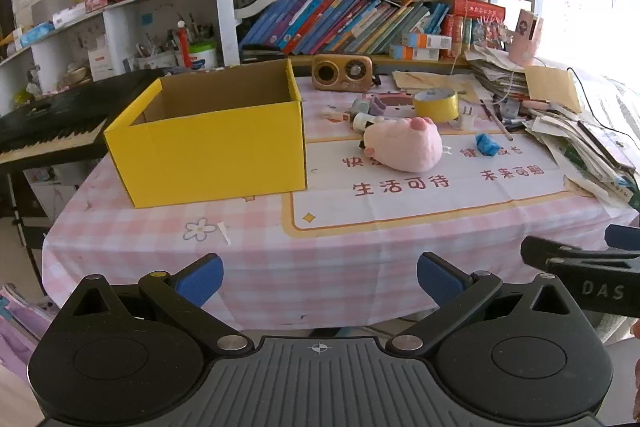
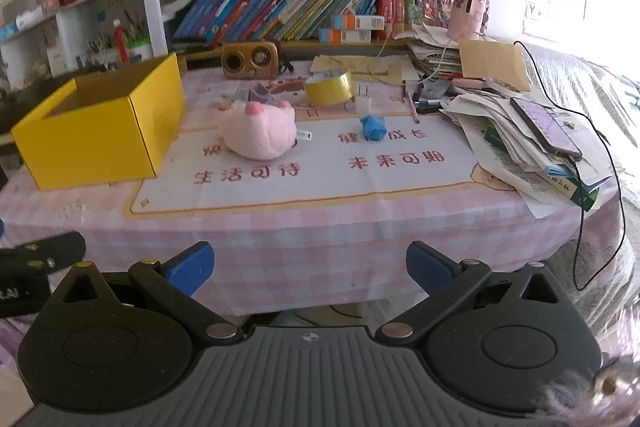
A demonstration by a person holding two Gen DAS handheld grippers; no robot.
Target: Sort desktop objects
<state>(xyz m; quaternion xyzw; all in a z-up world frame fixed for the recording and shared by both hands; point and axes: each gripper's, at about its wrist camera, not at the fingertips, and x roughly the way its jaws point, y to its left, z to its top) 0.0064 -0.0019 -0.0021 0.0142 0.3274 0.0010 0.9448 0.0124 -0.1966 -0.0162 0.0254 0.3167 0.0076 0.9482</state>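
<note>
Both grippers, left [image 1: 319, 277] and right [image 2: 310, 267], hung wide open and empty short of the table [image 1: 256, 279]. Yellow box [image 1: 208, 147] sat open-topped; plush [image 1: 404, 145] lay right of it, tape [image 1: 436, 107] behind the plush, blue wad [image 1: 487, 144] further right.

Ahead of the left gripper [image 1: 319, 277] and to its left, the open yellow cardboard box [image 1: 208, 143] stands on the pink checked tablecloth [image 1: 280, 267]. Ahead of the right gripper [image 2: 310, 267] lies the pink plush toy [image 2: 260, 131], right of the box. The yellow tape roll [image 2: 330, 87] sits behind it; the crumpled blue wrapper [image 2: 372, 127] lies to its right. Far right, a stack of loose papers [image 2: 520, 147] carries a phone [image 2: 544, 127].
</note>
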